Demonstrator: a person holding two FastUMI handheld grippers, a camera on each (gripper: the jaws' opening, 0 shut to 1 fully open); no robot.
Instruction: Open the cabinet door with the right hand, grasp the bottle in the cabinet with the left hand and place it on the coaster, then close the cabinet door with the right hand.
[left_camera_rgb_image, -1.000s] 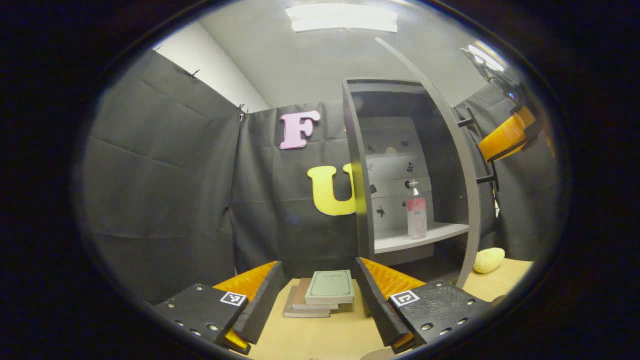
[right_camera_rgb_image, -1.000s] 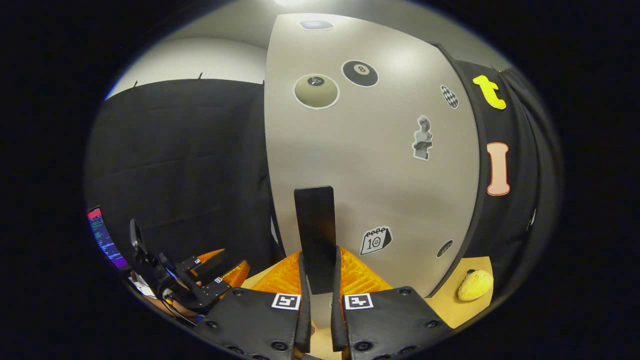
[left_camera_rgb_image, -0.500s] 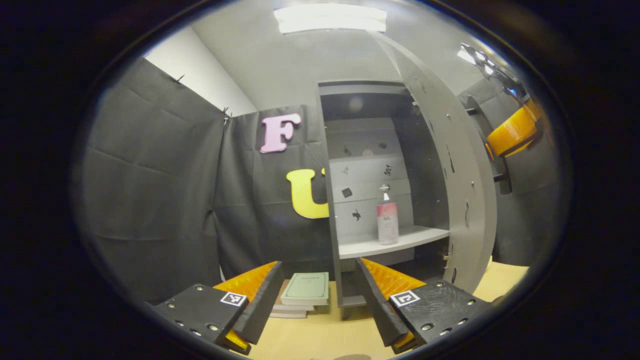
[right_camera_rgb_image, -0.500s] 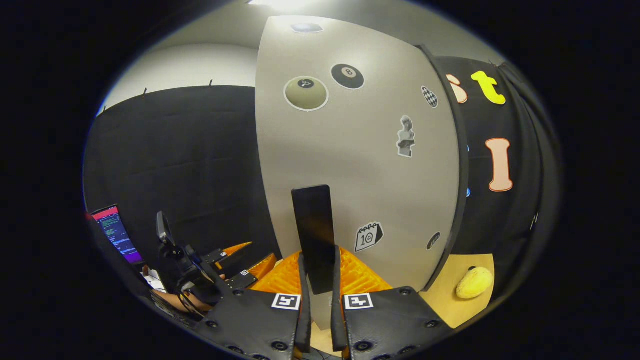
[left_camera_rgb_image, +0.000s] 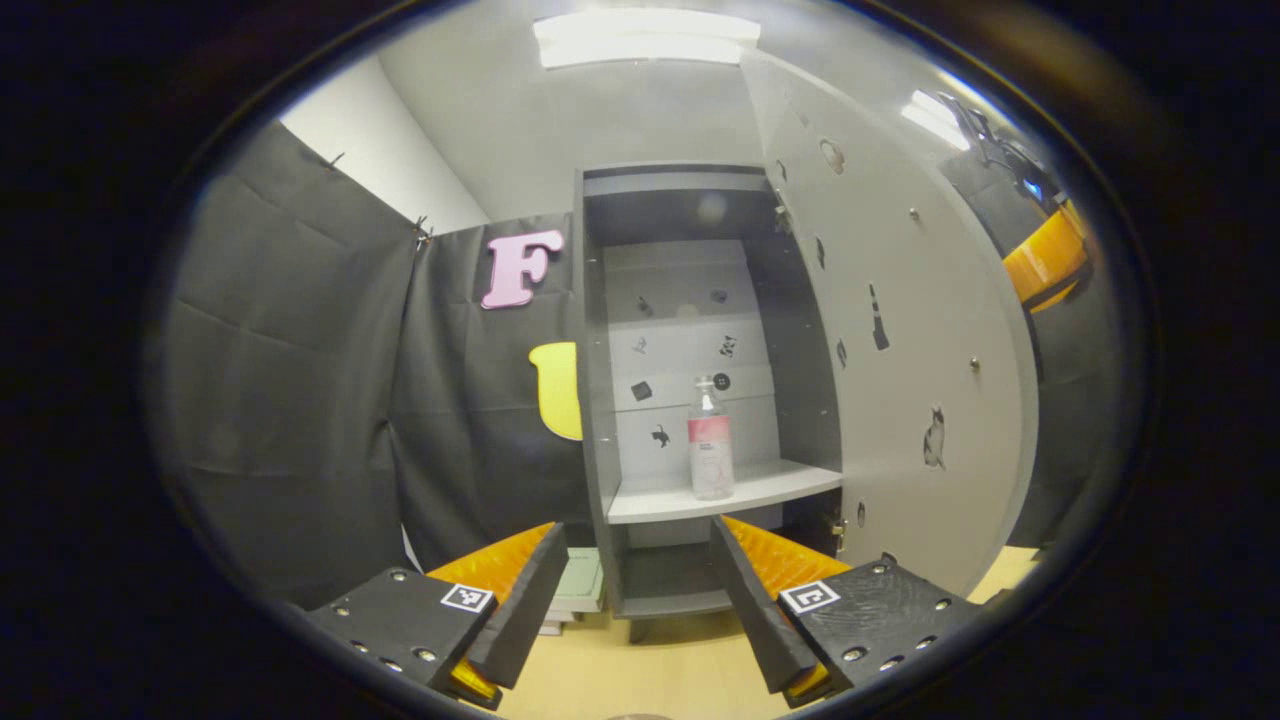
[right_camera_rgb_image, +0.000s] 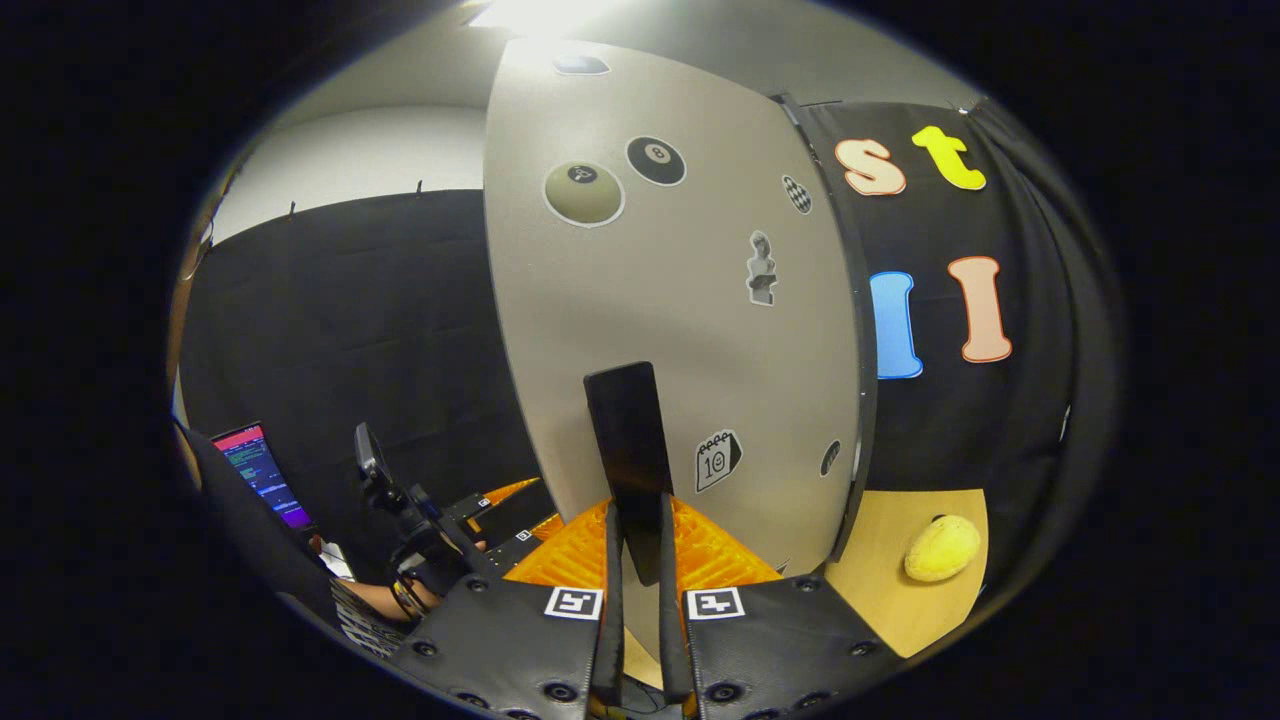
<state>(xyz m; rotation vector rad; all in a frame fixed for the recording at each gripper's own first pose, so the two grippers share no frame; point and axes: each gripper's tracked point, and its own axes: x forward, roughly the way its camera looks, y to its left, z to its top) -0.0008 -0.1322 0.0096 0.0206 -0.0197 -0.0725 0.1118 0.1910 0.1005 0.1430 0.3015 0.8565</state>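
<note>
Swung wider than a second ago: grey cabinet door now well clear of the opening, inner face with stickers turned to the left gripper view, whole cabinet interior exposed. Shifted leftward in the same view: the stack of notebooks, now half hidden behind a finger.

Nearest in the left gripper view: left gripper, jaws spread wide, nothing between them, held above the pale wooden tabletop. Just beyond: open grey cabinet standing on that top. On its light shelf: clear plastic bottle with a pink label and white cap, upright, untouched, near the shelf's middle. Behind and around: black cloth walls, white ceiling with a bright light panel.

In the right gripper view: right gripper clamped on the flat black door handle, both fingers pressing its sides, still holding as before. Beyond, the door's outer face. On the tabletop to the right: a yellow lumpy sponge-like object. Lower left, farther off: a lit monitor.
</note>
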